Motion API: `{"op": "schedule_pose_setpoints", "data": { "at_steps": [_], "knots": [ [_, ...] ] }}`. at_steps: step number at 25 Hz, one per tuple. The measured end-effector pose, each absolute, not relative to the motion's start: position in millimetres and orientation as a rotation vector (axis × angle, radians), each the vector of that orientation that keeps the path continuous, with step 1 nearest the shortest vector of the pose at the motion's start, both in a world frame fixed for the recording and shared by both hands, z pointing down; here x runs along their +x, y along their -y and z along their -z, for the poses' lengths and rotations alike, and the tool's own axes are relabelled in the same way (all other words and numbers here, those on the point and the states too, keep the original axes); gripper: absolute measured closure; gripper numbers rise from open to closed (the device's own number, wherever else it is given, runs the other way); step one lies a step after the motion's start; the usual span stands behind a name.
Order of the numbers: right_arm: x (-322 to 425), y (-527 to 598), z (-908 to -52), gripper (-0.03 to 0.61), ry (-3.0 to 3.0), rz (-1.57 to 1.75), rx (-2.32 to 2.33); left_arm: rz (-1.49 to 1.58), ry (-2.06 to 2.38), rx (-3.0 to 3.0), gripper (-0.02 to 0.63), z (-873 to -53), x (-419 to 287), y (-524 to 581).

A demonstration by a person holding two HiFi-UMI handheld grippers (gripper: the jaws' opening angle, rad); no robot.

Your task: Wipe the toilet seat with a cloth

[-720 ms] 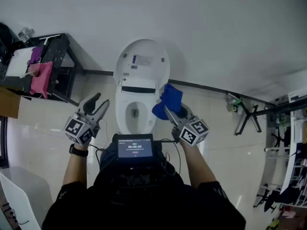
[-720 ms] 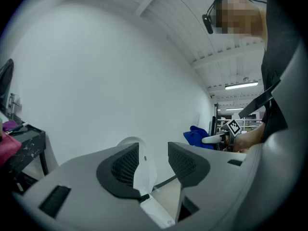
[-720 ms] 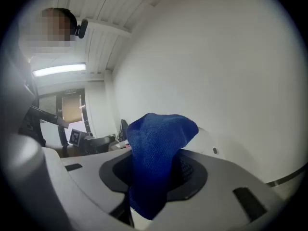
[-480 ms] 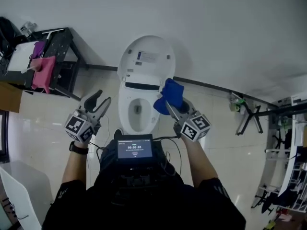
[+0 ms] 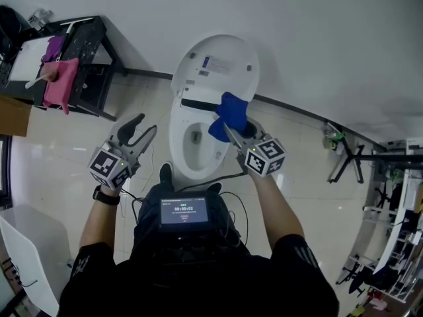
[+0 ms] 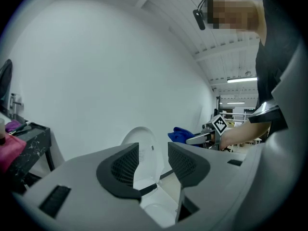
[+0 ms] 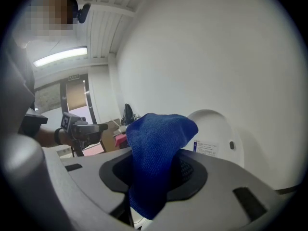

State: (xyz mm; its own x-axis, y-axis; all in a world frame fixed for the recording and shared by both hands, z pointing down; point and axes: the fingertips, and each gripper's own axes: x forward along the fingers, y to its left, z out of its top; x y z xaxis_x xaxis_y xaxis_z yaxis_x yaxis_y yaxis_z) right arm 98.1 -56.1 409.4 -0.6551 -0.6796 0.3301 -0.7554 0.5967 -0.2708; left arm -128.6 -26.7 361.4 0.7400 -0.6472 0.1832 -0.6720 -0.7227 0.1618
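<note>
A white toilet (image 5: 195, 144) stands against the wall with its lid (image 5: 216, 68) raised; the bowl and seat rim show below it. My right gripper (image 5: 228, 125) is shut on a blue cloth (image 5: 228, 114), held above the right side of the seat. The cloth (image 7: 156, 153) fills the space between the jaws in the right gripper view. My left gripper (image 5: 139, 129) is open and holds nothing, left of the bowl. Through its jaws I see the raised lid (image 6: 139, 150) and the blue cloth (image 6: 183, 134) beyond.
A dark rack (image 5: 89, 58) with pink and purple cloths (image 5: 58, 81) stands at the left wall. A black pipe runs along the wall base. Metal stands (image 5: 350, 154) are at the right. A phone (image 5: 187, 213) sits on my chest rig. A shoe tip (image 5: 166, 175) is near the bowl.
I have stepped closer to the toilet. The right gripper with the blue cloth now hangs over the seat's right side. The left gripper keeps its place left of the bowl.
</note>
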Motion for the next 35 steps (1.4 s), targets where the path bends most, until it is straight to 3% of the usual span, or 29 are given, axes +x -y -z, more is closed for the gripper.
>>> {"op": "schedule_pose_setpoints", "data": {
  "at_steps": [17, 35],
  "knots": [
    [-0.4, 134.3, -662.6, 0.415, 2.347, -0.618, 0.807, -0.307, 1.011, 2.573, 0.417, -482.7, -149.2, 70.2],
    [-72.0, 169.1, -926.3, 0.414, 2.06, -0.266, 0.445, -0.352, 1.024, 2.47, 0.391, -617.8, -166.3, 95.9]
  ]
}}
